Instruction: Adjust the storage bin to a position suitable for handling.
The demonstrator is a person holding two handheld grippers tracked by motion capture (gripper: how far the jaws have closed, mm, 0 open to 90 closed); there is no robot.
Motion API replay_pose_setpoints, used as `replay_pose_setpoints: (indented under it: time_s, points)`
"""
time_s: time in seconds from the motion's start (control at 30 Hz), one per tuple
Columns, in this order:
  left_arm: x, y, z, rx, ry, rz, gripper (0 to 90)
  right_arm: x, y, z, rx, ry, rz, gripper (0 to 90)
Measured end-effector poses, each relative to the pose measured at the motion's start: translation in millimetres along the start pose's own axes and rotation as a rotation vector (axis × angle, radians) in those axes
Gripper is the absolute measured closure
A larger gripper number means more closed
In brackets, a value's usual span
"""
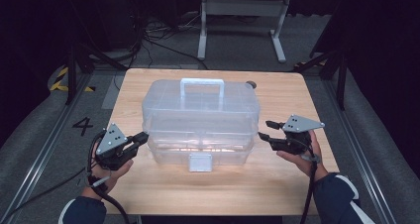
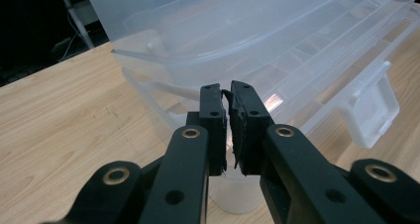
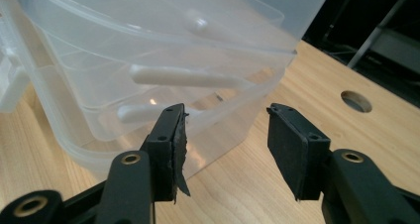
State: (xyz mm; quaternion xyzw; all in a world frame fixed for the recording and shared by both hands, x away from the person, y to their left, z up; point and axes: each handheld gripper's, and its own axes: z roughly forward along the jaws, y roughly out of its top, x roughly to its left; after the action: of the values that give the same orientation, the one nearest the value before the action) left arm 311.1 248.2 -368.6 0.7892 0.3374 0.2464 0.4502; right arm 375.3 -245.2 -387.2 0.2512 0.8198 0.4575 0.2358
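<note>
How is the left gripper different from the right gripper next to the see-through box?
The left gripper has its jaws shut together with nothing between them, while the right gripper has its jaws apart around empty space. The left gripper sits at the left end of the clear plastic organizer box; the right gripper sits at its right end. Both are black, hand-held, and point toward the box.
</note>
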Motion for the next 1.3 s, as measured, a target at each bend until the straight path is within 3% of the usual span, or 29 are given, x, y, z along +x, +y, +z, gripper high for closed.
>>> replay_pose_setpoints:
  time_s: [0.23, 0.67, 1.17, 1.3]
  points:
    - [-1.0, 0.6, 1.5, 0.001, -0.005, 0.005, 84.5, 8.6, 7.5, -1.6, -0.079, -0.028, -0.035, 50.2]
    - [-0.6, 2.0, 0.7, 0.003, 0.008, 0.02, 83.2, 10.5, 11.3, -2.3, -0.108, -0.038, -0.034, 50.6]
    - [6.7, -12.7, -5.2, 0.053, 0.018, 0.009, 78.3, 10.6, 22.9, -6.8, -0.205, -0.068, -0.048, 62.8]
    - [8.7, -19.1, -9.2, 0.06, 0.027, -0.011, 77.0, 10.9, 25.8, -6.8, -0.219, -0.081, -0.055, 66.0]
